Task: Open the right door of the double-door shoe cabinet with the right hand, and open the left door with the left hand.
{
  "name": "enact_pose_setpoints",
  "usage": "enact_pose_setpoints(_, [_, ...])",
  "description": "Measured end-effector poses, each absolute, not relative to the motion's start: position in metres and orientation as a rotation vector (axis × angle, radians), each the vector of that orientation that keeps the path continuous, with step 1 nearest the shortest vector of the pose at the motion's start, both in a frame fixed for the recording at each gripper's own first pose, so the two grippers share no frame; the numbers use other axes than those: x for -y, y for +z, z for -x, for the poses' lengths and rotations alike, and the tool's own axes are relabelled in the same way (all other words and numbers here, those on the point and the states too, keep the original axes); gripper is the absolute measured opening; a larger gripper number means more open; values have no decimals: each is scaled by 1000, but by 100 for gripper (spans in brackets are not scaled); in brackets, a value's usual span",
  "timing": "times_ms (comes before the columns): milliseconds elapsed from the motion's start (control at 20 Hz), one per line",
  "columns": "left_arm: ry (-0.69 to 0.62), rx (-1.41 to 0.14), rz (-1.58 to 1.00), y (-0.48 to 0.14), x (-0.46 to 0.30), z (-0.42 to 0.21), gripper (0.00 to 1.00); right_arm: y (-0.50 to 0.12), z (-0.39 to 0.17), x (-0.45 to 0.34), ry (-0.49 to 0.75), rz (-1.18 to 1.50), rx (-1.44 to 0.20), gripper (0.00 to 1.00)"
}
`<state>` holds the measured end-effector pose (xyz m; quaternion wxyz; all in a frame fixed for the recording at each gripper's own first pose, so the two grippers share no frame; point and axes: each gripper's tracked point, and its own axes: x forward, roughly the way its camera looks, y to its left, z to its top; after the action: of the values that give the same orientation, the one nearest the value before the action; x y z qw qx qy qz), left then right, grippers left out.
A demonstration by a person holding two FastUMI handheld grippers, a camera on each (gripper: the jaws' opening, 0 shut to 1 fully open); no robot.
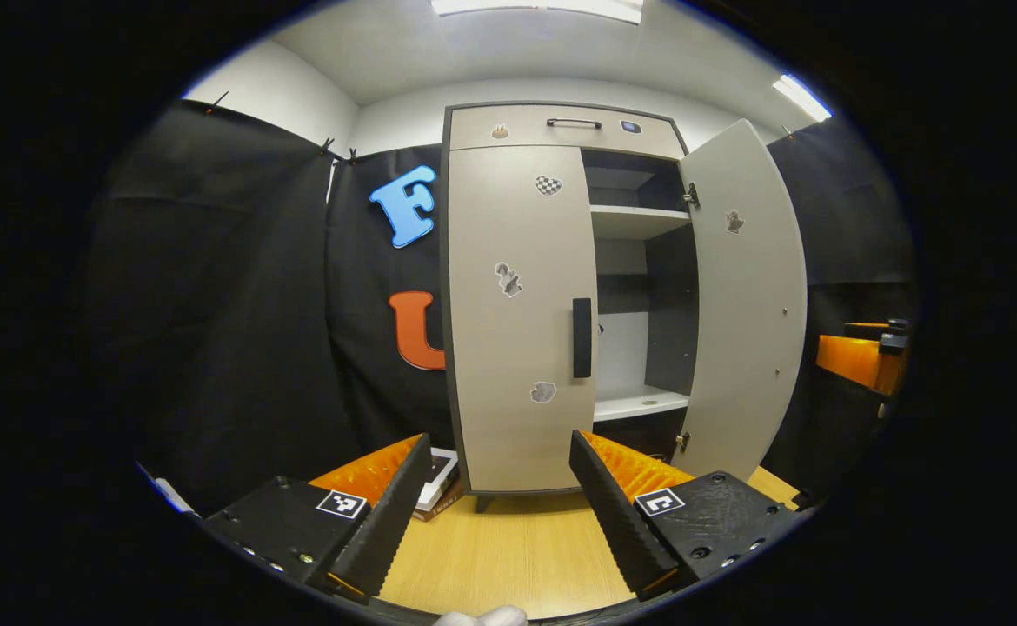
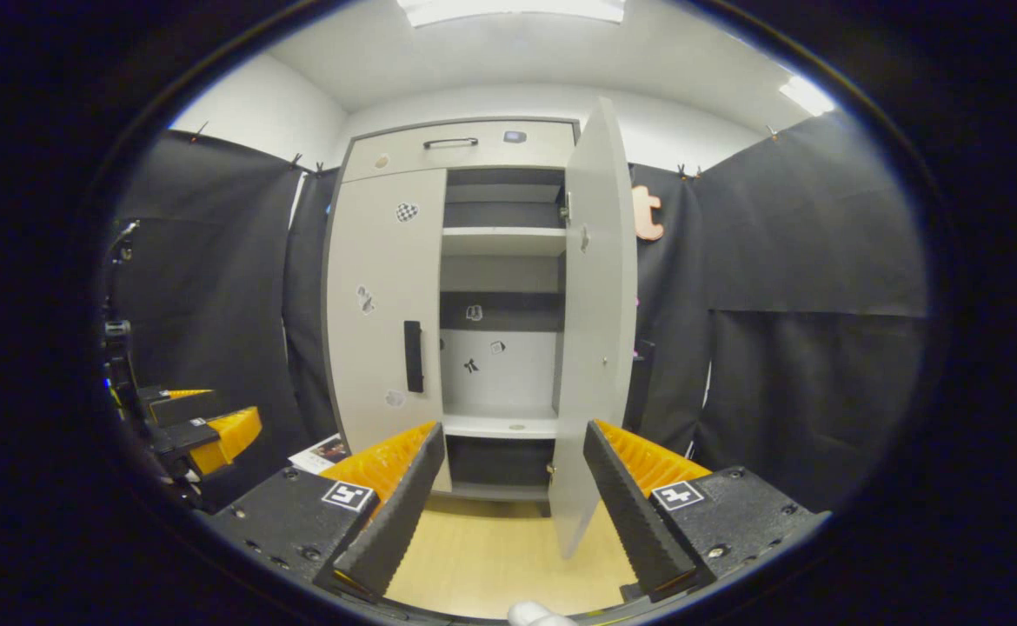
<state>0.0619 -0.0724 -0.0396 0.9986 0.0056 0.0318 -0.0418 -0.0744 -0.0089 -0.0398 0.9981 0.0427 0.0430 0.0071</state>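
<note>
Spread jaws short of left door [image 1: 517, 313]

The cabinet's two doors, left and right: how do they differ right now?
The right door is swung wide open, baring the shelves; the left door is shut flat against the cabinet. The left door shows its outer face with a dark vertical handle; the right door shows its inner face, with hinges along its edge. Both are pale grey, tall, and carry small stickers.

Wooden tabletop [image 1: 517, 548]; booklet [image 1: 439, 478] lying flat on it; ceiling light [image 2: 508, 9].
</note>
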Motion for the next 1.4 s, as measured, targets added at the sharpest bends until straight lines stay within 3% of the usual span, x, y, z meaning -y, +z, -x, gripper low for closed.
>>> enact_pose_setpoints(650, [-136,-33,-35,-24,195,-278,96,-35,37,22,43,-61,-96,99])
enact_pose_setpoints(1150, [-147,-53,-19,-23,209,-341,92,-35,12,15,70,0,-115,99])
enact_pose_setpoints(1250, [-160,-63,-12,-25,213,-345,87,-35,9,9,85,3,-116,99])
enact_pose_setpoints(1300, [-140,-77,-15,-28,209,-348,75,-35,7,7,91,6,-115,100])
enact_pose_setpoints(1400, [-139,-71,-16,-27,210,-348,59,-34,4,3,100,10,-113,99])
